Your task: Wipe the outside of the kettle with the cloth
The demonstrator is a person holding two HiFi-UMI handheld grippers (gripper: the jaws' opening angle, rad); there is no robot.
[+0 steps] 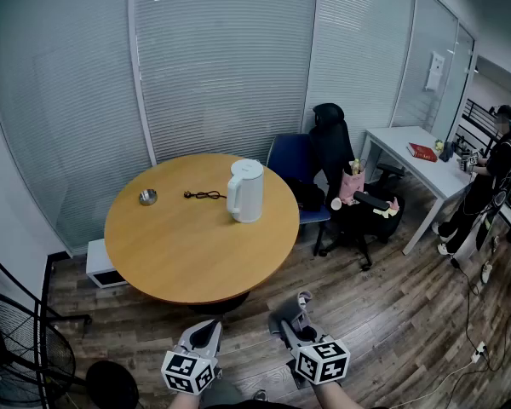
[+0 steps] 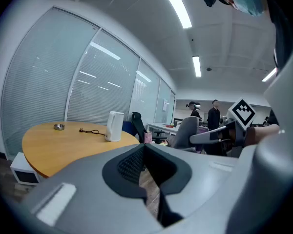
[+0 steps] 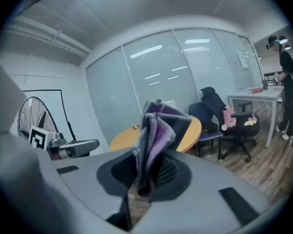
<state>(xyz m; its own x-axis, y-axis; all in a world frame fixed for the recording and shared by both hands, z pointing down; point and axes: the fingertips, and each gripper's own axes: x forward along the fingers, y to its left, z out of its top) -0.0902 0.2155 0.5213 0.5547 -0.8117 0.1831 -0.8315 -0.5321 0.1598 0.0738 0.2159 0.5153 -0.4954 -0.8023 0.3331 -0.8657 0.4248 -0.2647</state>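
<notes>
A white kettle [image 1: 245, 191] stands upright on the far right part of the round wooden table [image 1: 187, 245]; in the left gripper view the kettle [image 2: 115, 126] shows small and far off. My right gripper [image 1: 295, 313] is low in the head view, short of the table, shut on a folded grey and purple cloth [image 3: 155, 135] that sticks up between its jaws. Beside it my left gripper [image 1: 206, 337] is shut with nothing in it, also well short of the table.
A black cord [image 1: 204, 196] and a small metal dish [image 1: 147, 197] lie on the table's far left. A blue chair [image 1: 294, 164] and black office chair [image 1: 349, 190] stand behind the table. A fan [image 1: 17, 348] is at lower left, a white desk [image 1: 426, 164] and a person [image 1: 490, 177] to the right.
</notes>
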